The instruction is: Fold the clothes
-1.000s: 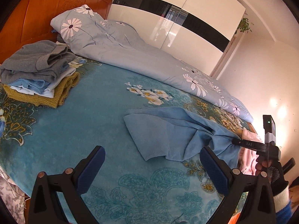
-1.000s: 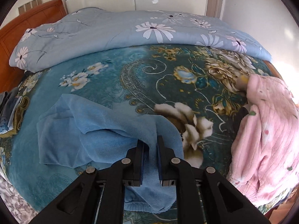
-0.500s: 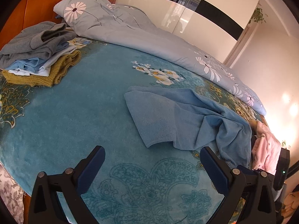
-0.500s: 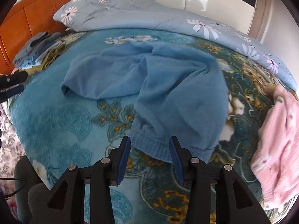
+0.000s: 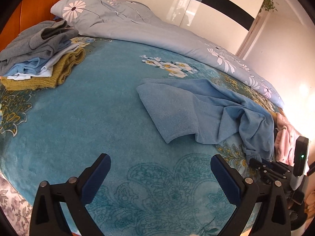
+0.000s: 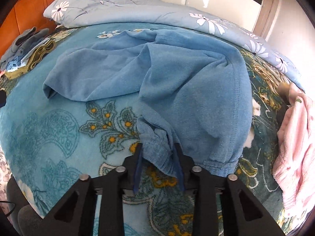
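Covering the whole bed point(image 5: 78, 118) is a fuzzy teal blanket with swirly leaf and flower shapes. At the far side lies a smooth, pale blue quilt point(image 5: 157, 33) with big white daisies on it. Behind it stand shiny white wardrobe doors point(image 5: 196, 5) with a black stripe, and a wooden headboard point(image 5: 37, 13) shows at the far left.

Lying rumpled on the blanket, right of the middle, is the soft blue garment point(image 6: 177, 74). It looks fluffy like a towel, with a stitched seam and a gathered cuff at its near end. A stack of folded clothes point(image 5: 39, 53) sits at the far left: grey on top, light blue and white in the middle, bumpy mustard knit at the bottom. A fluffy pink garment point(image 6: 295, 137) lies at the right edge of the bed.

Pinching the bunched near cuff of the blue garment, the right gripper point(image 6: 158, 169) has its fingers pulled in narrow with cloth between them. The left gripper point(image 5: 160, 179) hangs over bare blanket with its blue-padded fingers spread wide, holding nothing.

No writing can be read anywhere.
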`<state>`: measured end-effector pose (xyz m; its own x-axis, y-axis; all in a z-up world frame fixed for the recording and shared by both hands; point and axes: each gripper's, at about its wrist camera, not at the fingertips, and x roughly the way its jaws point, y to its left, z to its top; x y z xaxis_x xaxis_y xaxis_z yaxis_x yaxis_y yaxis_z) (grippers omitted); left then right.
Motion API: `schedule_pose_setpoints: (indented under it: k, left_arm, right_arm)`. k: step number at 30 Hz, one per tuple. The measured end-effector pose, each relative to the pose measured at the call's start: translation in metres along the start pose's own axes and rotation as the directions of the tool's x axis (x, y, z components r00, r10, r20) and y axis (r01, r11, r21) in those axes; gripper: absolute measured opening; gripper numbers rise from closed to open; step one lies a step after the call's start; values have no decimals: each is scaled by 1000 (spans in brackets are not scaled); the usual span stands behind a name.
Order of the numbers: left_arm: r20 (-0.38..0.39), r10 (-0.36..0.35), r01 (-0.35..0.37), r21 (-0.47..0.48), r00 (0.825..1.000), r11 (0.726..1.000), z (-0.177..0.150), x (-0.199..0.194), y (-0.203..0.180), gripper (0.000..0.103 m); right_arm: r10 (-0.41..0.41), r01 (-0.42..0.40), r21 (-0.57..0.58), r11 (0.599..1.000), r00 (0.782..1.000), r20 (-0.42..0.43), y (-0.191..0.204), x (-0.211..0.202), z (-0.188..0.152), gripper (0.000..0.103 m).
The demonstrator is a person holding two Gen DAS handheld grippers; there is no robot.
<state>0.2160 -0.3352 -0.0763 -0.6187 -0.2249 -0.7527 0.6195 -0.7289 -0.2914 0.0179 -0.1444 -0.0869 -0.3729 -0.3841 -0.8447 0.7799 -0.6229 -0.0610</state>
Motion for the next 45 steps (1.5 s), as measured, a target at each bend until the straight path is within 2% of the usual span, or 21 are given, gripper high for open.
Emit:
schedule_pose_setpoints:
  k: [3,5,7,10,16,18,25,29,32,37,40,41,42,43,45]
  left_arm:
    - [-16,6,-6,35,1000,999,1,8,-4,103]
    - [-23,12,-11,49,1000,999,3,14,-6,103]
    - [-29,17,-15,55,999,998,5,19,-7,103]
    - [-41,19,-17,51,999,999,7,29,-8,103]
    - [-70,50,-44,83,996,996,5,46,-13,103]
    - [-79,52,-45,90,995,995,4,51,-15,103]
    - [-55,70,-64,94,996,994,6,54,-14,103]
    - [-39,81,-76,115,996,990,8,57,-15,92]
    - [-40,86,-78,178,995,981,4,58,-20,91]
    - [-15,118,-109,294,993,950,-10,53,-26,91]
    - [36,168,-169,392,985,904,-12,60,-40,91]
    - [46,175,-178,423,984,888,-12,64,-46,86]
    - [50,183,-186,453,982,872,-12,69,-51,75]
    - [46,194,-192,482,980,855,-13,74,-56,68]
    - [40,212,-201,529,976,825,-13,83,-63,42]
  right_arm:
    - [17,-20,68,997,998,53,-22,-24,8,10]
    - [-20,1,133,991,991,135,-45,-51,16,10]
    - [-63,16,208,978,974,218,-69,-80,24,10]
    - [-106,20,288,958,952,288,-97,-106,31,10]
    - [-201,7,431,902,891,407,-149,-155,45,10]
    - [-210,1,440,898,880,426,-153,-163,43,10]
    - [-179,-44,438,898,872,455,-156,-183,38,10]
    - [-168,-56,423,905,865,473,-151,-190,38,10]
    - [-162,-62,413,909,859,485,-149,-195,40,10]
    - [-163,-65,412,909,854,493,-154,-203,45,10]
    - [-149,-80,411,908,856,496,-154,-205,50,10]
    - [-144,-84,409,909,856,497,-153,-204,51,10]
    - [-141,-87,407,909,856,498,-152,-204,52,10]
    - [-137,-91,405,910,855,500,-152,-204,52,10]
    - [-130,-96,400,912,855,502,-150,-204,53,10]
